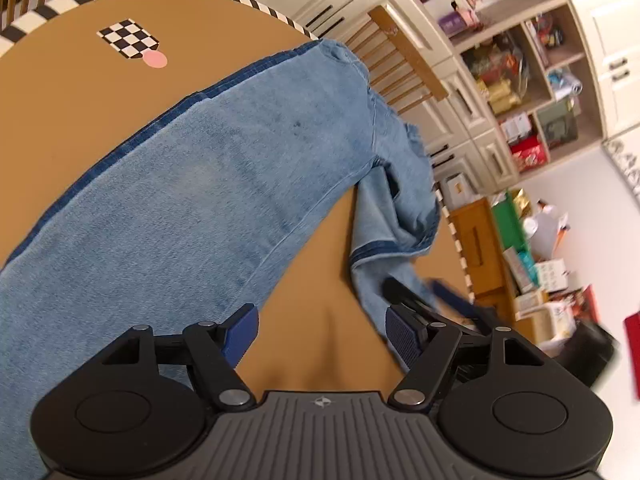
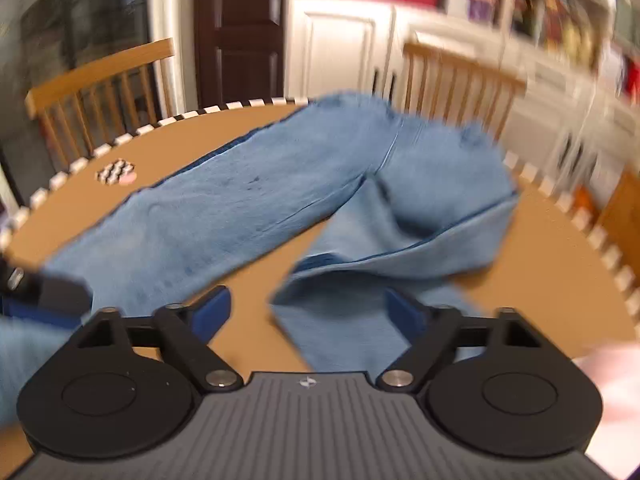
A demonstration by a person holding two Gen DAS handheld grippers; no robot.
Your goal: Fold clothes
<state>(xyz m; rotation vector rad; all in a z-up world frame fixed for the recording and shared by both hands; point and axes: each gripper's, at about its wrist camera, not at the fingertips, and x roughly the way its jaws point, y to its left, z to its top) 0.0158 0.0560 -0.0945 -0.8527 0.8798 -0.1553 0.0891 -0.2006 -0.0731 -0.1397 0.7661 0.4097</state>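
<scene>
Jeans (image 1: 224, 168) lie spread beyond both open tongs (image 1: 320, 334), ungripped.

A pair of light blue jeans (image 1: 208, 184) (image 2: 256, 204) is spread over the brown worktop (image 1: 72, 104) (image 2: 540, 280), a darker blue stripe being seen along the outer seam. One leg is laid out long and flat, running diagonally across the worktop. The other leg is doubled back and rumpled near the far edge, its dark-banded hem turned up and its lower part lying loose toward the near side.
</scene>
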